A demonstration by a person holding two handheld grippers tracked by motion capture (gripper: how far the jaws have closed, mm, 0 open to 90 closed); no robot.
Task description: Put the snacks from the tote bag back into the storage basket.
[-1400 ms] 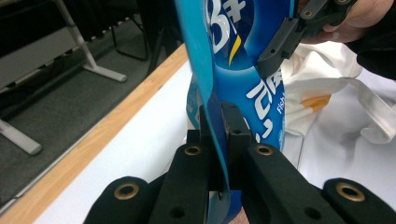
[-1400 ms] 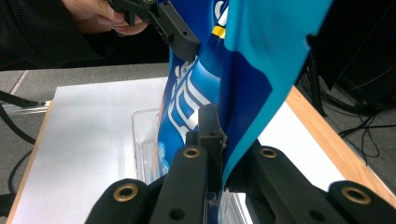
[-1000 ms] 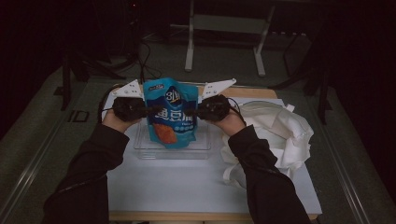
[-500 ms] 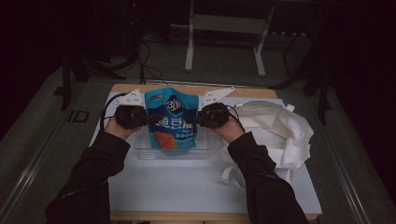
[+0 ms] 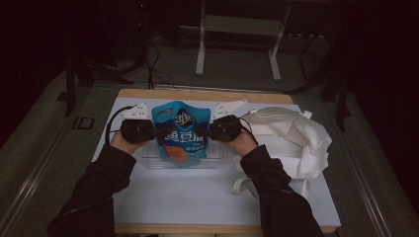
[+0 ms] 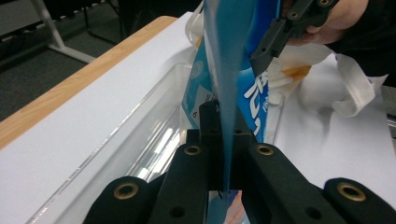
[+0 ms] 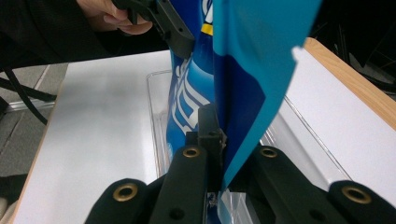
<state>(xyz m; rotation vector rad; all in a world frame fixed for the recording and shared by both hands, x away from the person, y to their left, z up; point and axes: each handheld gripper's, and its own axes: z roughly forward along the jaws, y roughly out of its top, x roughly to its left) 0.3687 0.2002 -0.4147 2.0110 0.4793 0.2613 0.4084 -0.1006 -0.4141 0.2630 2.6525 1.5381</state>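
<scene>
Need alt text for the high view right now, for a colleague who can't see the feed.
Two hand-held tools, the left tool and the right tool, pinch the side edges of an upright blue snack pouch standing in a clear plastic tray. The tray sits on a white-topped table, with a crumpled white cloth bag to its right.

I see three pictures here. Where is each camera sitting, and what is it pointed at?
High view: above the table's near side, looking forward and down; forearms, both hands.
Left gripper view: on the left hand-held gripper, looking along its jaws at the blue snack bag.
Right gripper view: on the right hand-held gripper, likewise.
All share the bag and clear tray.
</scene>
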